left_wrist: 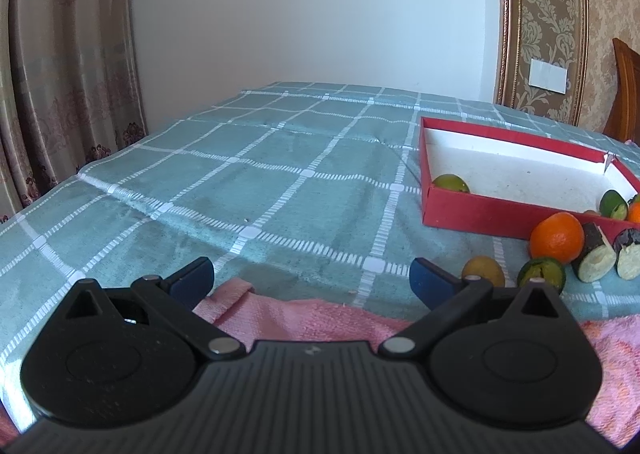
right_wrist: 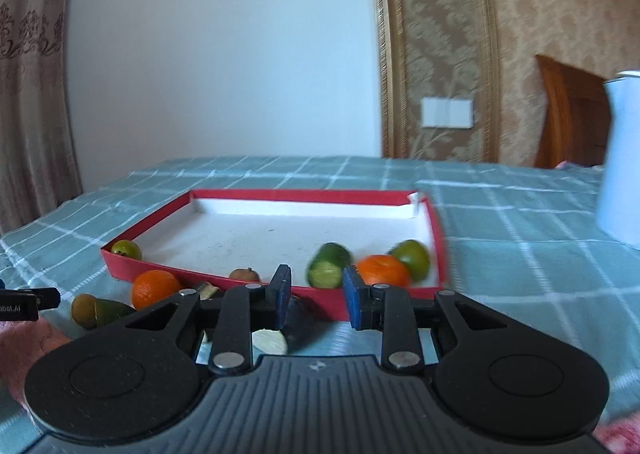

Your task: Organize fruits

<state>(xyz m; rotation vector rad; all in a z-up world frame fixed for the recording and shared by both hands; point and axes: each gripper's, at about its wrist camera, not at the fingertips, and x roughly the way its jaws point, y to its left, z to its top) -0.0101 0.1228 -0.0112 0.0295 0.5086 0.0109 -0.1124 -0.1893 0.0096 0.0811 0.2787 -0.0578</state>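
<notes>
A shallow red box [right_wrist: 300,196] with a white inside lies on the checked cloth. Inside it are a green fruit [right_wrist: 126,250] in the near left corner, a small brown fruit [right_wrist: 245,275], a blurred green piece [right_wrist: 330,266], an orange [right_wrist: 382,270] and another green fruit [right_wrist: 412,258]. In front of the box lie an orange [left_wrist: 557,237], a yellowish fruit [left_wrist: 483,271], a green fruit [left_wrist: 541,273] and two dark-skinned cut pieces [left_wrist: 596,258]. My right gripper [right_wrist: 316,292] stands at the box's near wall, its jaws slightly apart and empty. My left gripper [left_wrist: 312,278] is wide open over a pink towel [left_wrist: 320,318].
A white jug [right_wrist: 620,162] stands on the cloth at the far right, with a wooden chair back [right_wrist: 572,114] behind it. A pale cut piece [right_wrist: 270,340] lies just under the right gripper. Curtains hang at the left and the table's far edge meets a white wall.
</notes>
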